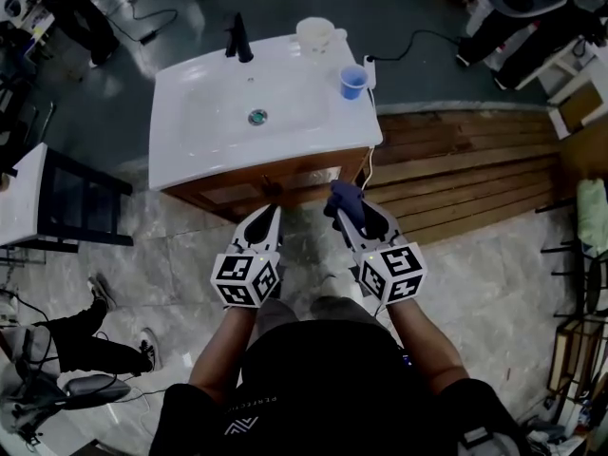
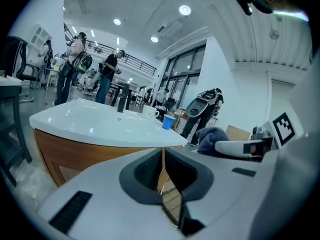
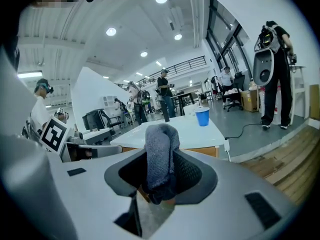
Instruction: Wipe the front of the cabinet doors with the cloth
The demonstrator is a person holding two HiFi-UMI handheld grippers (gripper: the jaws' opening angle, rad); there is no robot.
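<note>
Nearest the person, the left gripper [image 1: 266, 218] is carried low in front of the body. Its jaws are together with only a thin slit between them, and nothing is held in them. Just beside it, the right gripper [image 1: 350, 213] has its jaws clamped on the cloth [image 3: 161, 145], a grey-blue bunch that stands up out of the jaws and points forward.

Ahead of both grippers are the wooden cabinet doors [image 1: 304, 180], under the white counter [image 1: 190, 136] with its moulded basin. The cloth is near the right-hand door. The pictures do not show whether it touches the wood.

On the counter's far edge stand a black tap [image 1: 237, 40], a white mug [image 1: 315, 36] and a blue cup [image 1: 352, 82], all well apart from the grippers.

Task status, as judged: the cloth is secured and brought to the cabinet. No wiped area can be made out on either door, so wiping of both door fronts is taken as remaining.
</note>
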